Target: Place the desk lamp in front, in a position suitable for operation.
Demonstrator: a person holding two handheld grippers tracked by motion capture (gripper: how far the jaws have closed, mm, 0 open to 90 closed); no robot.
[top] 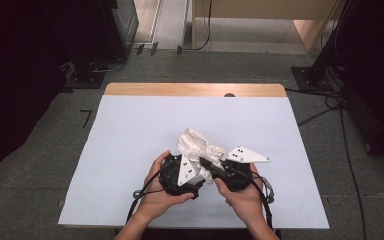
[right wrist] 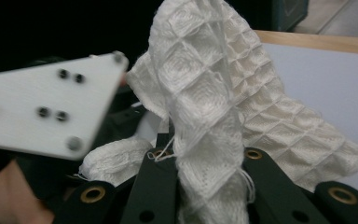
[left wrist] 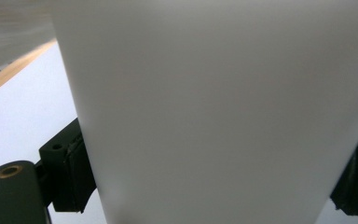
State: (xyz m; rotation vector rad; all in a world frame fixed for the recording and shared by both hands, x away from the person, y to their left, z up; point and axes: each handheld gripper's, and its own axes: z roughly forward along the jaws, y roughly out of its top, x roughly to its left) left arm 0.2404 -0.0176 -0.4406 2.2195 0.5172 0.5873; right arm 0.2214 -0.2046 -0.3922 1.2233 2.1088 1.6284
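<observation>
My right gripper [right wrist: 200, 186] is clamped on a white waffle-weave cotton cloth [right wrist: 205, 93]; my left gripper [top: 177, 175] is pinching the same bunch, held just above the pale blue table cover [top: 130, 130]. Cloth looks light, limp and grippy. I would take it by a corner or hem.

A pale, smooth surface [left wrist: 214, 112], too blurred to identify, covers the gap between the left gripper's jaws. In the high view both grippers' jaws sit hidden under the crumpled white waffle-weave cloth [top: 196, 145]. That cloth runs off the right gripper view at six o'clock.
</observation>
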